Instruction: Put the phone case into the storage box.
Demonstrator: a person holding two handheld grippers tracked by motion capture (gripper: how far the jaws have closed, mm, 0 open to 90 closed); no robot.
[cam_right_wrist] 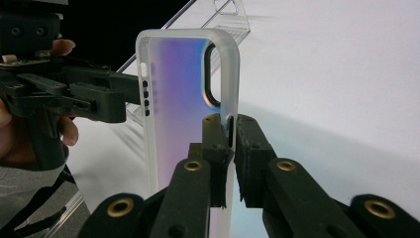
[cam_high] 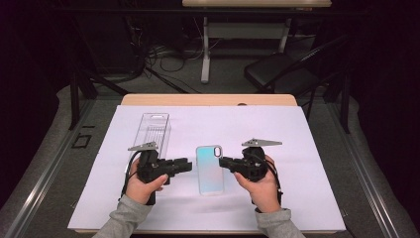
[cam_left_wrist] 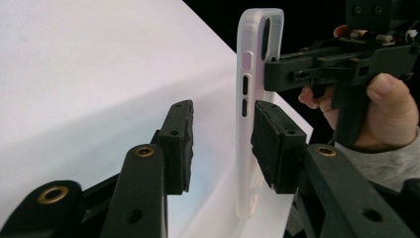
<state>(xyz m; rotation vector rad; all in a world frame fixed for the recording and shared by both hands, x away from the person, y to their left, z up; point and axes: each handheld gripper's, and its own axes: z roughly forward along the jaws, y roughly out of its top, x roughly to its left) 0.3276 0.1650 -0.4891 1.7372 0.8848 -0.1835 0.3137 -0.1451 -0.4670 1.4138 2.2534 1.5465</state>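
- We find the phone case (cam_high: 210, 170) lying flat between our two grippers, about midway across the white sheet (cam_high: 297, 198) and nearer its near edge than its far one; its long axis runs from the near edge toward the far edge, camera hole at the far end.
- Our right gripper (cam_high: 222, 161) has its jaws pinched on the case's right rim near the camera hole; in the right gripper view (cam_right_wrist: 229, 148) the frosted rim sits squeezed between the two pads.
- Our left gripper (cam_high: 188, 164) points at the opposite long side with its jaws parted. In the left gripper view (cam_left_wrist: 223, 144) one pad looks to be against the case's edge (cam_left_wrist: 246, 148) and the other stands clear of it, so nothing is gripped there.
- So the case lies to the right of the left gripper, just beside its tips, and we judge a short closing move would catch that rim.
- A clear plastic box (cam_high: 152, 130) rests toward the far left of the sheet, just behind the left gripper, apart from the case.
- The sheet covers a wooden tabletop (cam_high: 208, 99); beyond it stand a dark folding chair (cam_high: 277, 69), cables on the floor, and another table's legs.
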